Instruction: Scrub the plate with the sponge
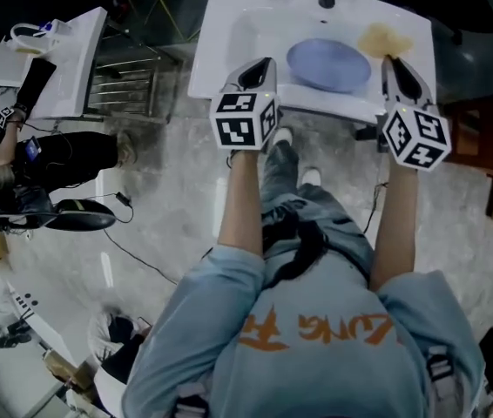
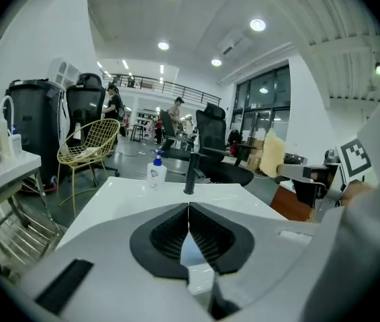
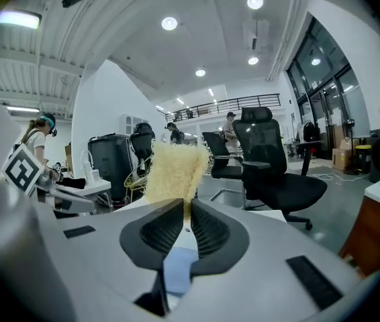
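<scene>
A white sink is seen in front of the person, and a blue plate is laid flat in its basin. The left gripper is held just left of the plate, jaws pressed together on nothing. The yellow sponge is pinched by its edge in the right gripper, just beside the plate's right rim.
</scene>
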### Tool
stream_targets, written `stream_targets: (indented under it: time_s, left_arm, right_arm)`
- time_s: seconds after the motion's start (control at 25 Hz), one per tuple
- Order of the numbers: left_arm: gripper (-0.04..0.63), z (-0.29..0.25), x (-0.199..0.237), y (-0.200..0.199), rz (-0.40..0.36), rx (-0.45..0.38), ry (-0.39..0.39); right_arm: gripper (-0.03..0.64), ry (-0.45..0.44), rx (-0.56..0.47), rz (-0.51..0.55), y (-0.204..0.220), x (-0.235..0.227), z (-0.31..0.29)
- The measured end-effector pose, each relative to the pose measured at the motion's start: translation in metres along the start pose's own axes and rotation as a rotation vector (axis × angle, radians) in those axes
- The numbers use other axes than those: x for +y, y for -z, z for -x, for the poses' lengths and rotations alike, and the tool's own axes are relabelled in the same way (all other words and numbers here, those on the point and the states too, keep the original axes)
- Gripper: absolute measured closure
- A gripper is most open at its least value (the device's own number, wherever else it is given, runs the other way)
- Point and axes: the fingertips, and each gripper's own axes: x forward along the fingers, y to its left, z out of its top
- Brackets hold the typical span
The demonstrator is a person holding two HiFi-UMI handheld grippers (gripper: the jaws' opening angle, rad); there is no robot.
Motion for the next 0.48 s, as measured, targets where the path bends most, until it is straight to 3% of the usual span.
stream_targets:
  time_s: [0.08, 0.24, 0.48]
  left_arm:
    - [0.594, -0.022, 0.007, -0.008, 0.011, 0.024, 0.017]
    - [0.594, -0.054, 0.016, -0.007, -0.036, 0.118, 0.049]
    - [0.592, -0.102, 0.040, 0.013, -0.042, 0.228, 0.051]
  right_arm:
    - [0.581, 0.024, 0.019, 0.008, -0.004, -0.009, -0.015]
    - [0.581, 0.084, 0.058, -0.002, -0.002, -0.019, -0.033]
    - [0.581, 0.128, 0.118, -0.066, 0.036, -0.032, -0.066]
